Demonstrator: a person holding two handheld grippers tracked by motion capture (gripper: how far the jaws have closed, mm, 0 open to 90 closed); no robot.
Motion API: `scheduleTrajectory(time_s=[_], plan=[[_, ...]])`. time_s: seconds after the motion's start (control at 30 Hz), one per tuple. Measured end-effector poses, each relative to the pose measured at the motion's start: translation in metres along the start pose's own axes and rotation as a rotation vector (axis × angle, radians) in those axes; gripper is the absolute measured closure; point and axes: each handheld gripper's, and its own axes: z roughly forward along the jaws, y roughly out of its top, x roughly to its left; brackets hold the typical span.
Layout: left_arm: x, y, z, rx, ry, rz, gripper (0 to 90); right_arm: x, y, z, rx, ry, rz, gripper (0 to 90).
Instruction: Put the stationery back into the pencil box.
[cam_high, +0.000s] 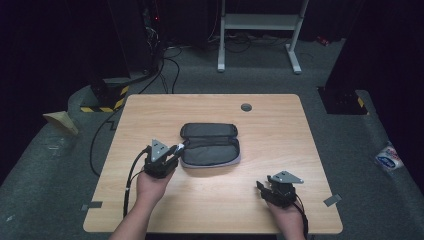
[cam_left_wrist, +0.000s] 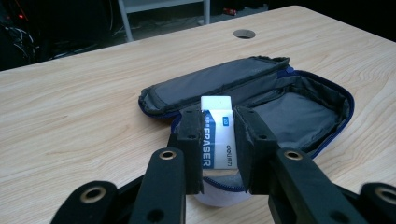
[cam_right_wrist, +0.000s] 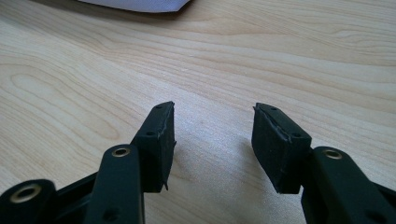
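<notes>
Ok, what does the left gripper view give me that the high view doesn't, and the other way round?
Left gripper view: the white eraser with a blue printed sleeve clamped between the left tongs, poised at the case's near edge. High view: the right tongs resting apart on the table, and both hands. Both: the open dark grey zip pencil case, lid folded back, on the light wooden table with its round grommet hole.
</notes>
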Motion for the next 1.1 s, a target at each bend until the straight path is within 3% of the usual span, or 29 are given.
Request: scheduleTrajectory(time_s=[1.1], plan=[[-0.023,0.015,0.029,0.031,-0.051,0.032,72.9,0.0,0.0,0.001,0.008,0.0,-0.002,49.0]])
